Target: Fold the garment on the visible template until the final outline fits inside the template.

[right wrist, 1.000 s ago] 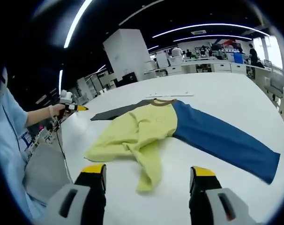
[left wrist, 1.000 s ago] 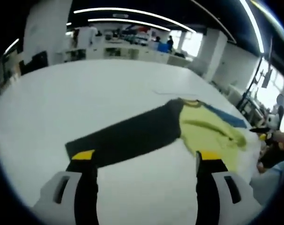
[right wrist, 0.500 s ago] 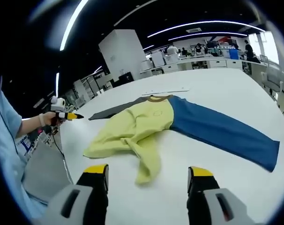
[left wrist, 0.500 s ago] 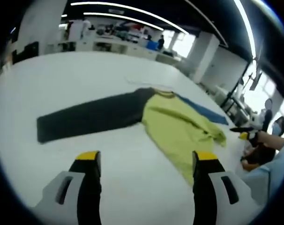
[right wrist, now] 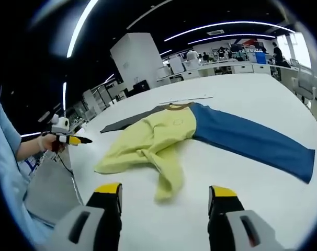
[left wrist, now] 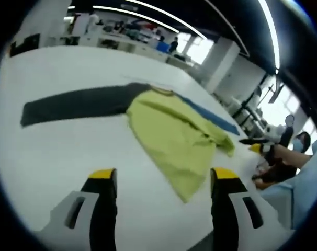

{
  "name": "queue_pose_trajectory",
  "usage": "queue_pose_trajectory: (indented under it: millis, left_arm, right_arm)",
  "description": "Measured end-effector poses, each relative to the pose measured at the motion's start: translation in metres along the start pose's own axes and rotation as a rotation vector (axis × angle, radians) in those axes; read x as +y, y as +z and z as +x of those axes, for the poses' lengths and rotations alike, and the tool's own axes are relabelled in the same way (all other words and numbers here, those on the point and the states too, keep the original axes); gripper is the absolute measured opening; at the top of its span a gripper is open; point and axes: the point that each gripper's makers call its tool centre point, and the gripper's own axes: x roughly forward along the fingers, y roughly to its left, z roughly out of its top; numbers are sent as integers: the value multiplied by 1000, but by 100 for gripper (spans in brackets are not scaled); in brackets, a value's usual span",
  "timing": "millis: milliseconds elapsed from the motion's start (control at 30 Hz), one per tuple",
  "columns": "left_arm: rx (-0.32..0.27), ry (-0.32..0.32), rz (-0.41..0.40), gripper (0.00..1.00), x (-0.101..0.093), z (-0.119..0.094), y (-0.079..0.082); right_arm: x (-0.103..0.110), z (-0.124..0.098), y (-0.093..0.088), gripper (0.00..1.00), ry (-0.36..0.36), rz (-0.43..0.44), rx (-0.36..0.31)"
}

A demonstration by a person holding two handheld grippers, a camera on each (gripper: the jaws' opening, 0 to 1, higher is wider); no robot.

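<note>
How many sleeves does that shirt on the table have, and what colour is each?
2. The blue sleeve stretches out to one side of the yellow body; the dark grey sleeve lies flat on the opposite side, across the white table.

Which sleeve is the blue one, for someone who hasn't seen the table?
On the white table lies one shirt with a crumpled yellow body. The blue sleeve runs flat from the collar on the right gripper's side; the opposite sleeve is dark grey.
</note>
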Motion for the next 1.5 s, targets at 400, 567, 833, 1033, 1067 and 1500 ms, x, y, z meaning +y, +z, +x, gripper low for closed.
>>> queue_pose_trajectory:
  millis: [400,567,833,1033,1067,1500]
  left_arm:
    - [99,-91,-19,61,-26,14,-27]
    - [153,-140,-98,48,-43,23,-50]
    - [199,-120,-139,42,-48,35,-71]
    - [199,-105,-166,33,-48,47,-78]
    - [199,-100,-171,31,-48,46,-77]
    - [188,-74,-227,9,-34,48,-74]
  right_arm:
    - [1,4,-11,60,12,34,20]
    - [6,13,-25,54,25,78,40]
    - [17,23,-37,48,47,103,62]
    - [17,27,-37,45,48,116,65]
    - [16,28,-38,44,48,113,67]
    - [15,46,-33,25,41,193,49]
